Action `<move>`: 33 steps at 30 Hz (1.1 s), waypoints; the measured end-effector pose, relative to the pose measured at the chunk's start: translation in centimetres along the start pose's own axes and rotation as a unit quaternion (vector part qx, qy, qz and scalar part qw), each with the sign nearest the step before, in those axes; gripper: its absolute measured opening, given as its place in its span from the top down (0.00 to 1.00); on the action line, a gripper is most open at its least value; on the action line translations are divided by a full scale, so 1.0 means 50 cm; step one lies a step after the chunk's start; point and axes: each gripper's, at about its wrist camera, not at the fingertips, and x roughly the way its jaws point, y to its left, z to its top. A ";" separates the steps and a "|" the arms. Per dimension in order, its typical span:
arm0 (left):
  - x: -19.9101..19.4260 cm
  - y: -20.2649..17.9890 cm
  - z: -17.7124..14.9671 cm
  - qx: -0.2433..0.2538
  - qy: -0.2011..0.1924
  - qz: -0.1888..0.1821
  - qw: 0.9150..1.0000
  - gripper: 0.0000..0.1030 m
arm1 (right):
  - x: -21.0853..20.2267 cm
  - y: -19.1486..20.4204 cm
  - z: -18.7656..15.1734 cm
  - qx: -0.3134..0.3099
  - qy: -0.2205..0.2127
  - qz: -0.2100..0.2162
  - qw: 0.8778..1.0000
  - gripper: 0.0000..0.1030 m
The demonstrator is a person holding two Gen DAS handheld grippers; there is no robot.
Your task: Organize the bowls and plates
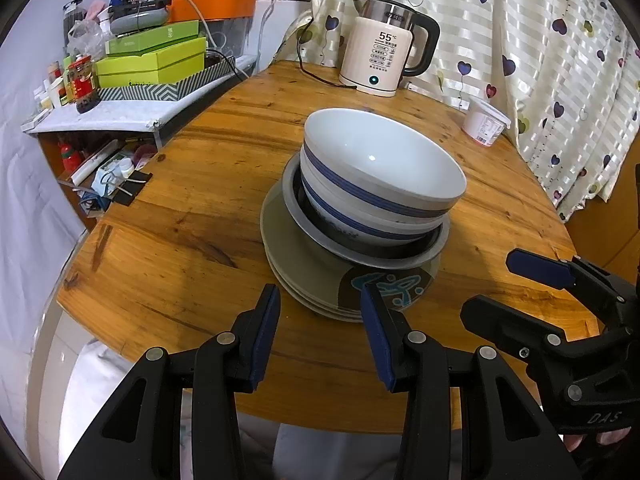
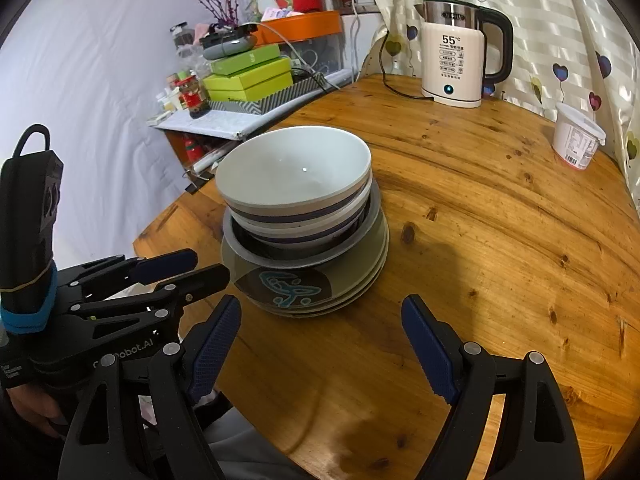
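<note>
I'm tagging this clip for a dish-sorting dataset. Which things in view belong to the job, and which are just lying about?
Belongs to the job:
- white bowls with blue bands, nested on top
- grey-rimmed dish under them
- stacked plates at the bottom
- left gripper and right gripper, both open and empty

Just lying about:
- electric kettle
- white tub
- green boxes on the side shelf

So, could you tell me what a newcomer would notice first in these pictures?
Probably the stack of dishes mid-table: blue-striped white bowls nested in a grey dish on patterned plates. Behind it a white kettle stands by the heart-print curtain. Near the camera, both hand-held grippers, left and right, are open and empty.
</note>
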 end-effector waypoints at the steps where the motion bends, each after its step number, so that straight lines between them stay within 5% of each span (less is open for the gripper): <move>1: 0.000 0.000 0.000 0.000 0.000 -0.001 1.000 0.58 | 0.000 0.000 0.000 0.000 0.000 0.000 1.000 0.19; 33: 0.011 -0.003 0.003 0.000 0.001 0.009 1.000 0.58 | -0.004 0.002 0.000 0.001 0.000 0.003 1.000 0.19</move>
